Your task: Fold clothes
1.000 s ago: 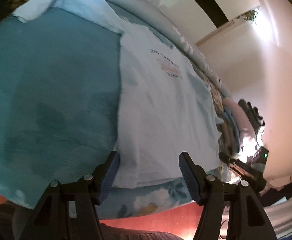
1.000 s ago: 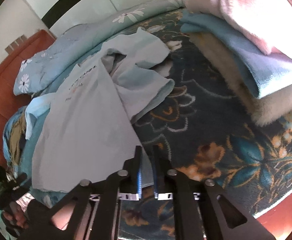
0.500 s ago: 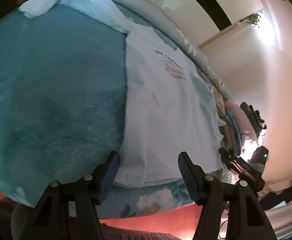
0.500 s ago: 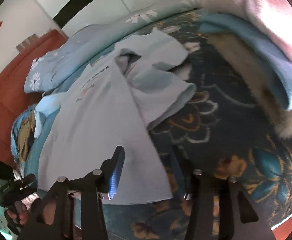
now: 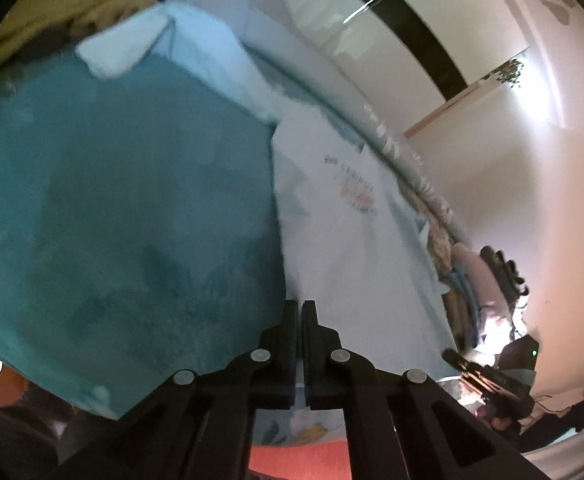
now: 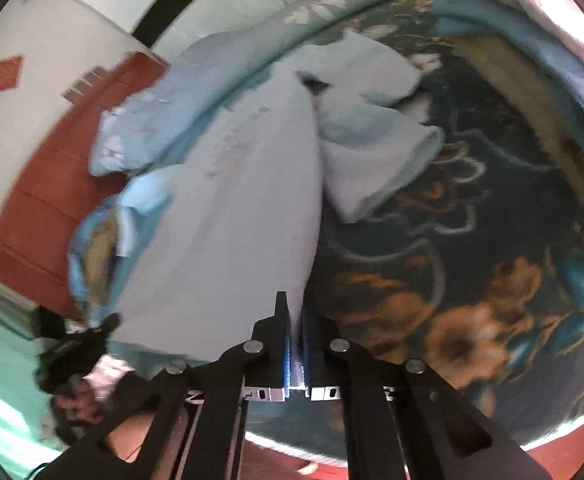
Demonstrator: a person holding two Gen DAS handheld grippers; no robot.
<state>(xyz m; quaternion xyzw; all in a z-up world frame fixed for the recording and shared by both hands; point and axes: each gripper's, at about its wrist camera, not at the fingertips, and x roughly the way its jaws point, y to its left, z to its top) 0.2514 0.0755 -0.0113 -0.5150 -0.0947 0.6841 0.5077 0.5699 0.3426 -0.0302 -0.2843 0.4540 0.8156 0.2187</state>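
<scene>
A pale blue T-shirt with a small chest print lies spread on the bed, hem toward me. My left gripper is shut on its near left hem corner. In the right wrist view the same shirt stretches away from me, its far sleeve bunched up. My right gripper is shut on the shirt's near right hem corner. The left gripper and the hand holding it show at the lower left of that view. The right gripper shows at the lower right of the left wrist view.
A teal blanket lies left of the shirt. A dark floral bedspread lies to its right. Folded blue and pink blankets are stacked at the far right. A light blue quilt runs along the back. A red-brown headboard stands at the left.
Both grippers were open over the hem half a second ago and have closed on its two near corners. The right gripper had opened from shut just before that.
</scene>
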